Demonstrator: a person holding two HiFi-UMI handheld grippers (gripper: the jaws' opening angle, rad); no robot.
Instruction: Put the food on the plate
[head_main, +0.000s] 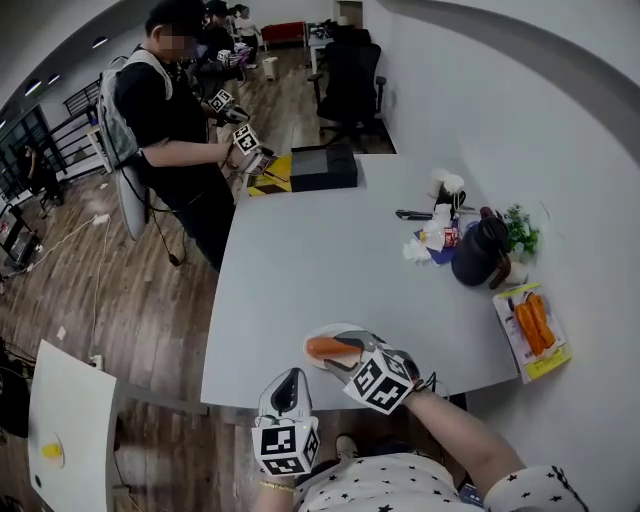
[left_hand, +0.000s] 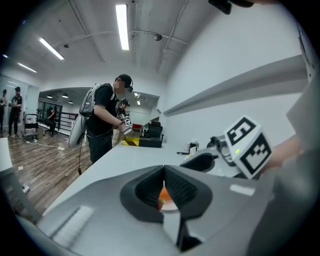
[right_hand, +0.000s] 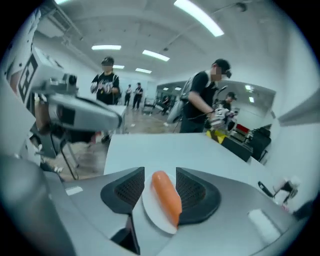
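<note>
At the tabletop's (head_main: 330, 260) near edge, the right gripper (right_hand: 160, 172) straddled the orange, sausage-shaped food (right_hand: 166, 197), which lay on the white plate (right_hand: 150, 217). Its jaws stood apart, with bare plate showing between the left-hand pad and the food. Done well, I judged, the release needed the jaws spread wider and then raised straight up, so neither pad rolled the food off. The left gripper (left_hand: 164, 170), jaws pressed together and empty, hung just beside.
</note>
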